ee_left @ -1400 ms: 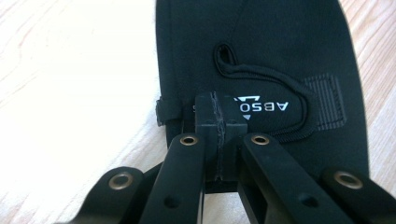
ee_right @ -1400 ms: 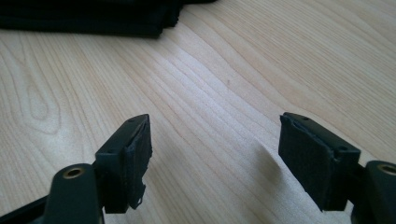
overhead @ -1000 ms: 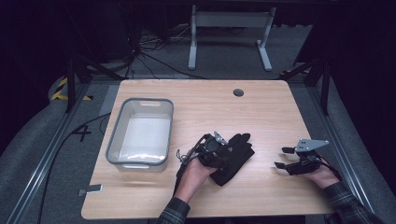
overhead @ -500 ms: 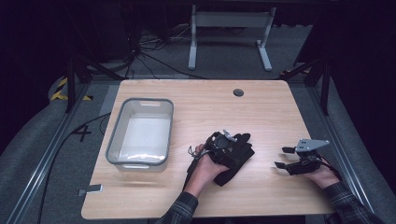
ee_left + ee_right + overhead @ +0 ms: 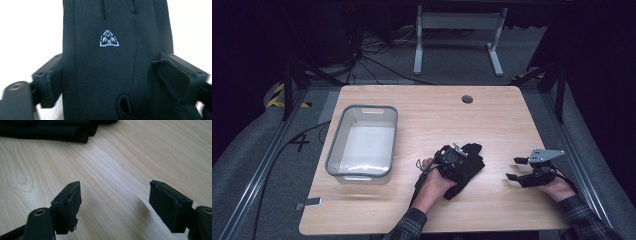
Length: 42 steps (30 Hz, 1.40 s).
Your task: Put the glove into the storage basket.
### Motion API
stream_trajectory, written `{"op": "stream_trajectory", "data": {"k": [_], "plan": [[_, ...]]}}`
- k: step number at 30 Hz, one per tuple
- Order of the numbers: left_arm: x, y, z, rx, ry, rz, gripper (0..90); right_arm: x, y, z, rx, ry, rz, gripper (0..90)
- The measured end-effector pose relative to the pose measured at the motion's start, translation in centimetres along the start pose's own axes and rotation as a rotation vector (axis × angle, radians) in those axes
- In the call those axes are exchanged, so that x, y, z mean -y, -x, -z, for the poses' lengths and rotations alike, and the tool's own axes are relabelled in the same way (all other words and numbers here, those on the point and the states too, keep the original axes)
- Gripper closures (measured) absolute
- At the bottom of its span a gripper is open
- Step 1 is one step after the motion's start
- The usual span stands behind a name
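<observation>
Left claw [image 5: 460, 156] sits over the black glove [image 5: 110, 62], jaws just opened, spread either side of it, gripping nothing. Glove lies mid-bench [image 5: 422, 110]. Right claw [image 5: 115, 202] hangs open, empty, off to the side. Beyond, a grey tub [image 5: 362, 141].

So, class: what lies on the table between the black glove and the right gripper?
Nothing: between the black glove and the right gripper the high view shows bare wood of the table; the right gripper view shows the same bare stretch.
</observation>
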State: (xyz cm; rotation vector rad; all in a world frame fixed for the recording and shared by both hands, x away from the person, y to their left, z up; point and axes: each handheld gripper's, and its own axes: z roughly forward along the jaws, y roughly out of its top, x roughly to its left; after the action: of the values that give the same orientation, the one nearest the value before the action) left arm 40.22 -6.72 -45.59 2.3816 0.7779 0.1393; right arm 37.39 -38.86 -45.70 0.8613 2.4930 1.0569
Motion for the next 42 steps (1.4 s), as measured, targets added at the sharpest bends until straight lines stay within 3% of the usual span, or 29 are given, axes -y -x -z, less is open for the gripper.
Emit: {"op": "stream_trajectory", "data": {"k": [2, 5, 7, 11, 18, 31, 38, 42], "plan": [[0.0, 0.0, 0.1, 0.003, -0.001, -0.008, 22.3, 0.0, 0.0, 0.0, -0.001, -0.001, -0.001, 26.8], [0.0, 0.2, 0.5, 0.064, 0.004, -0.041, 43.7, 0.0, 0.0, 0.0, 0.0, -0.001, 0.002, 26.8], [0.0, 0.2, 0.6, 0.078, 0.006, -0.041, 55.2, 0.0, 0.0, 0.0, -0.001, 0.001, 0.002, 26.8], [0.1, -0.2, 0.6, 0.124, 0.006, -0.031, 65.4, 0.0, 0.0, -0.1, -0.003, 0.0, 0.002, 26.9], [-0.1, -0.6, 1.0, 0.167, -0.004, -0.011, 68.2, 0.0, 0.0, 0.0, 0.0, 0.0, 0.002, 26.8], [-0.7, -0.9, 4.3, 0.158, 0.027, -0.006, 68.0, 0.0, -0.1, -0.2, -0.005, 0.0, 0.005, 26.5], [-1.0, -1.7, 6.6, 0.162, 0.066, 0.017, 67.7, 0.3, 0.0, -0.8, -0.005, -0.023, -0.008, 14.3], [-1.2, -2.2, 7.9, 0.144, 0.073, 0.023, 67.6, 0.4, 0.1, -1.0, -0.006, -0.006, -0.008, 9.9]]}}
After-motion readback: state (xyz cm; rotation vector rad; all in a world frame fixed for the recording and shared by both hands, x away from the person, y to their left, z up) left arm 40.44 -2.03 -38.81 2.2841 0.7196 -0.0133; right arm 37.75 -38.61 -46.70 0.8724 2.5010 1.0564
